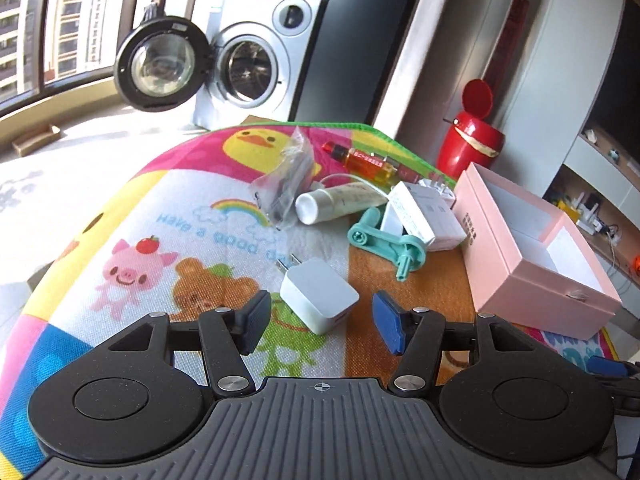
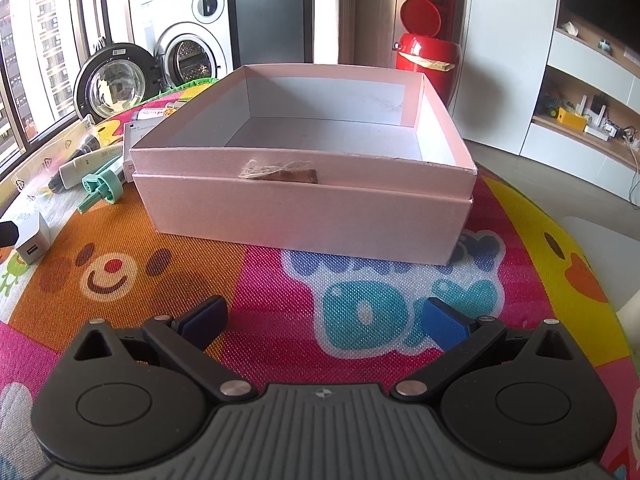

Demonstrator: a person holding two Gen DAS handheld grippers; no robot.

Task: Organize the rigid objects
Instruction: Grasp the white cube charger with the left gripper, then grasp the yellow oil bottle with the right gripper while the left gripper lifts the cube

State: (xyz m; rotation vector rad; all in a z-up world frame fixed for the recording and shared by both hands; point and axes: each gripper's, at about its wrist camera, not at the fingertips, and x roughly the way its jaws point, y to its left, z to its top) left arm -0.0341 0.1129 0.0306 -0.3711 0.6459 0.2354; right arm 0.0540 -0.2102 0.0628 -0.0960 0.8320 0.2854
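Observation:
A white plug adapter (image 1: 318,295) lies on the cartoon mat between the open fingers of my left gripper (image 1: 322,326), with a gap on each side of it. Behind it lie a teal plastic tool (image 1: 384,240), a white tube (image 1: 340,203), white charger boxes (image 1: 424,212), a clear bag (image 1: 286,184) and an amber bottle (image 1: 368,160). The pink box (image 1: 536,256) stands open to the right. In the right wrist view the pink box (image 2: 304,208) sits straight ahead, nothing visible inside, and my right gripper (image 2: 326,320) is open over the mat. The adapter (image 2: 34,242) shows at the left edge.
The colourful mat (image 1: 132,240) covers a round table whose edge curves close behind the objects. Beyond it stand a washing machine (image 1: 256,64) with its door open and a red bin (image 1: 472,140). Shelves (image 2: 580,120) line the right wall.

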